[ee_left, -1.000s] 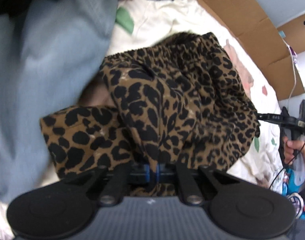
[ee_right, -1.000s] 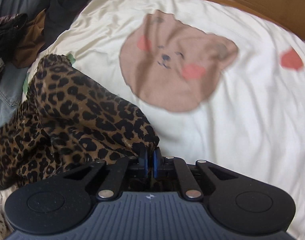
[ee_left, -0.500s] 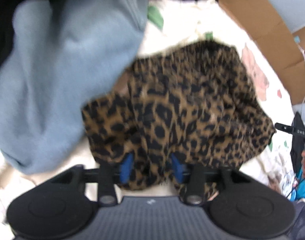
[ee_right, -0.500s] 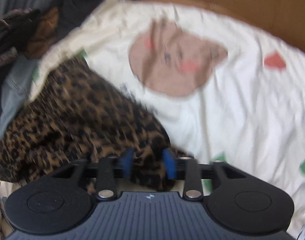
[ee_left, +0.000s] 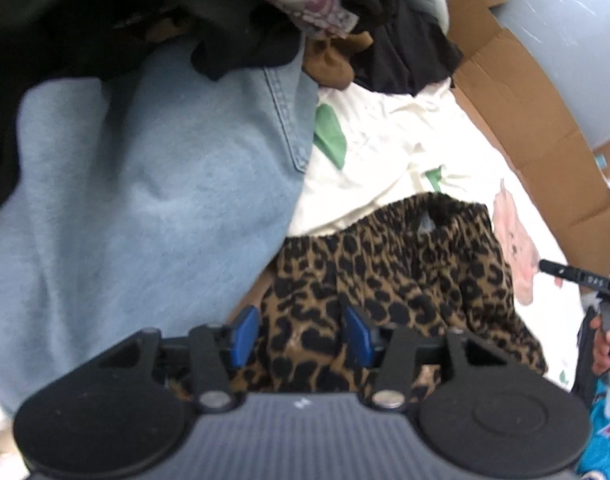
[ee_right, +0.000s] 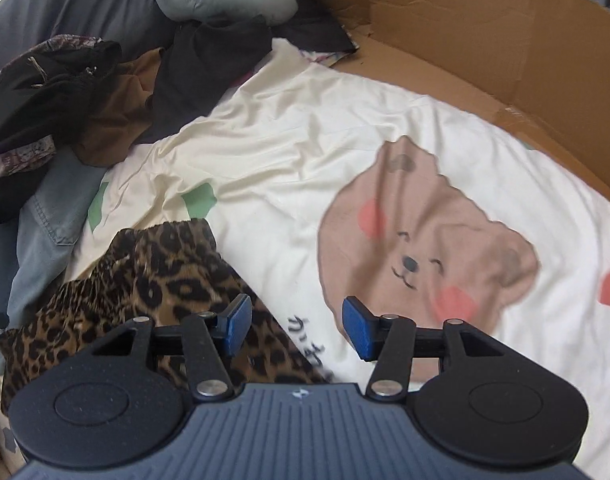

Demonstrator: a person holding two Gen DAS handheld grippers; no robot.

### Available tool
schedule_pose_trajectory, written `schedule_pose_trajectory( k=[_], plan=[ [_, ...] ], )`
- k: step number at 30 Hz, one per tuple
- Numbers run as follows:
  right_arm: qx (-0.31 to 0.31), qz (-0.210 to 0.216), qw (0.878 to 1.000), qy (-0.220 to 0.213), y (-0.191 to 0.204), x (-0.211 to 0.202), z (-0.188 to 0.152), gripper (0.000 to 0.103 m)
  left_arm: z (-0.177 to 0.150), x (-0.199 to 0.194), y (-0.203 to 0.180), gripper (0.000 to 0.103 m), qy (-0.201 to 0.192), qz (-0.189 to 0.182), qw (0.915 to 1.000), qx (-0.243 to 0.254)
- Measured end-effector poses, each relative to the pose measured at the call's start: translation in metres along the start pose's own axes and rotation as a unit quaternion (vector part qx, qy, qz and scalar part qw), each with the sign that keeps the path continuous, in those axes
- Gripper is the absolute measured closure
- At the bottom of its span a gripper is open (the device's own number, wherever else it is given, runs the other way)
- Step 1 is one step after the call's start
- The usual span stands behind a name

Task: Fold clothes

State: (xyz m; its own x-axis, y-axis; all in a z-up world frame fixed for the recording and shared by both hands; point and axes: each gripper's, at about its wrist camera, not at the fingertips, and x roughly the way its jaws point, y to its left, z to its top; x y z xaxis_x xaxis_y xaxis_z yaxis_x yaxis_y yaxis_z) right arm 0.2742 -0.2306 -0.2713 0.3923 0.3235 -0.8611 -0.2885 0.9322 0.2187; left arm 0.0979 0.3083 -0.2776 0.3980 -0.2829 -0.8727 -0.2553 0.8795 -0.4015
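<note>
Lying bunched on the cream sheet (ee_right: 305, 152) near its pile-side edge, leopard-print garment (ee_left: 385, 276) is released; left gripper (ee_left: 301, 336) closing slightly unpinched, right gripper (ee_right: 297, 330) spread; pile of clothes (ee_left: 153, 184) judged unfolded.

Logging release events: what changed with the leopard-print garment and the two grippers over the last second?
Both grippers let go of the leopard-print garment. The left gripper jaws, now closing slightly, straddle it without pinching; the right gripper has shifted off it over the bear-print sheet. The garment stays bunched beside the clothes pile.
</note>
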Motion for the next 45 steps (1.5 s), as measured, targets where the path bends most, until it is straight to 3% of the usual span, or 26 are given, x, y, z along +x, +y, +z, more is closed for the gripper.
schedule_pose_trajectory(
  k=[11, 22, 27, 30, 33, 34, 35, 37, 45],
  plan=[
    [-0.056, 0.031, 0.997, 0.037, 0.027, 0.045, 0.012, 0.044, -0.014, 0.056, 0.013, 0.052, 0.023, 0.028, 0.9991, -0.023],
    [-0.128, 0.047, 0.988, 0.067, 0.056, 0.096, 0.017, 0.04, -0.017, 0.061, 0.015, 0.078, 0.028, 0.019, 0.9993, -0.012],
    [-0.144, 0.06, 0.986, 0.061, 0.06, 0.106, 0.015, 0.04, -0.017, 0.062, 0.016, 0.078, 0.028, 0.015, 0.9993, -0.02],
    [-0.156, 0.066, 0.984, 0.057, 0.062, 0.11, 0.015, 0.04, -0.015, 0.068, 0.016, 0.069, 0.029, 0.005, 0.9993, -0.023],
    [-0.16, 0.074, 0.983, 0.053, 0.062, 0.113, 0.013, 0.05, -0.013, 0.073, 0.017, 0.072, 0.024, -0.005, 0.9994, -0.025],
    [-0.159, 0.075, 0.983, 0.051, 0.062, 0.111, 0.013, 0.062, -0.013, 0.073, 0.017, 0.078, 0.025, -0.006, 0.9993, -0.027],
    [-0.157, 0.075, 0.984, 0.05, 0.061, 0.109, 0.013, 0.084, -0.012, 0.072, 0.017, 0.085, 0.026, -0.009, 0.9993, -0.026],
    [-0.152, 0.075, 0.985, 0.043, 0.06, 0.104, 0.013, 0.099, -0.011, 0.068, 0.014, 0.092, 0.022, -0.01, 0.9996, -0.016],
    [-0.076, 0.041, 0.996, -0.022, 0.028, 0.051, 0.0, 0.102, 0.001, 0.03, -0.005, 0.098, -0.039, -0.022, 0.999, 0.006]
  ],
)
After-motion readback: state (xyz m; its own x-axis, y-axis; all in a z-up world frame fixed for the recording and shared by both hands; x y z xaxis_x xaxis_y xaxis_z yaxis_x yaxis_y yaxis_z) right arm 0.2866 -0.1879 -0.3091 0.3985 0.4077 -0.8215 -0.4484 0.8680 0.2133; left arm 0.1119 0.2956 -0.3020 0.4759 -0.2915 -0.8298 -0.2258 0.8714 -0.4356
